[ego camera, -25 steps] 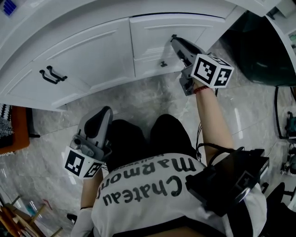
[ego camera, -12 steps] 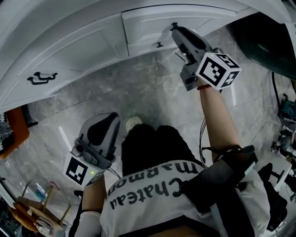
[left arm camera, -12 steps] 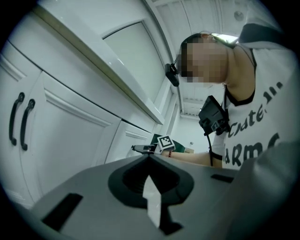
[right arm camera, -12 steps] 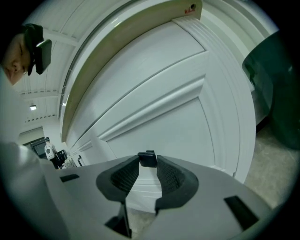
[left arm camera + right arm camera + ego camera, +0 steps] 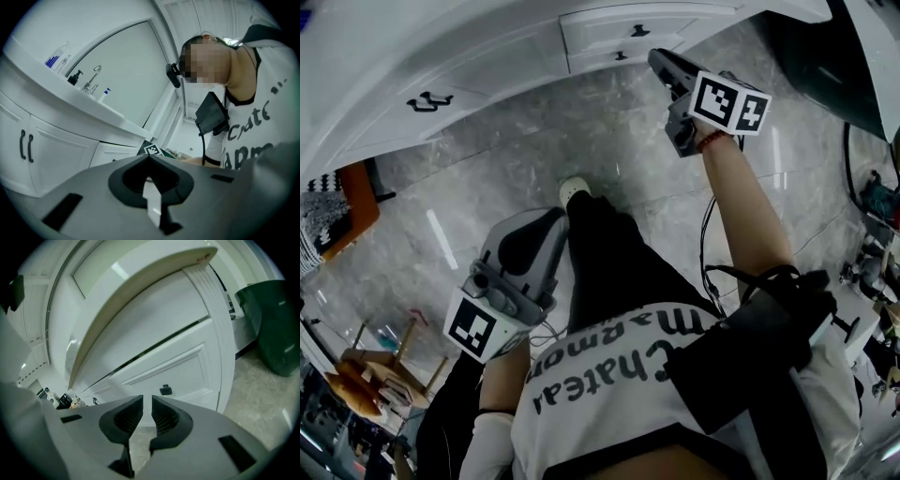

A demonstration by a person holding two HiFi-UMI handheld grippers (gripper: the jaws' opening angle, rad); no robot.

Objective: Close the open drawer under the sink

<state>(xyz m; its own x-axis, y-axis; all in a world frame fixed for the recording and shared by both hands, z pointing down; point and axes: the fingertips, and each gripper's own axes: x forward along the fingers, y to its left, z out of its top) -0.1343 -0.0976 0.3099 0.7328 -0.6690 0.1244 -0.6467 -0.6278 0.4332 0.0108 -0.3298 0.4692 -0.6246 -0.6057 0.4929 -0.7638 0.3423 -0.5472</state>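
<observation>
The white vanity runs along the top of the head view. Its drawer front, with a small dark knob, looks flush with the cabinet face under a thin dark seam. My right gripper hovers over the floor, just short of the drawers and touching nothing. Its jaws have just been closing and stand open by a narrow gap, with nothing between them. My left gripper is raised beside the person's leg, far from the cabinet, and looks shut and empty.
A dark green bin stands right of the vanity. Paired door handles sit on the left cabinet doors. An orange stool is at the left, and cables and tools lie at the right edge. A tap and bottles stand on the counter.
The person has risen and the cabinet has slid toward the top of the view. The right gripper has drawn back from the drawer knob. The left gripper has lifted upward.
</observation>
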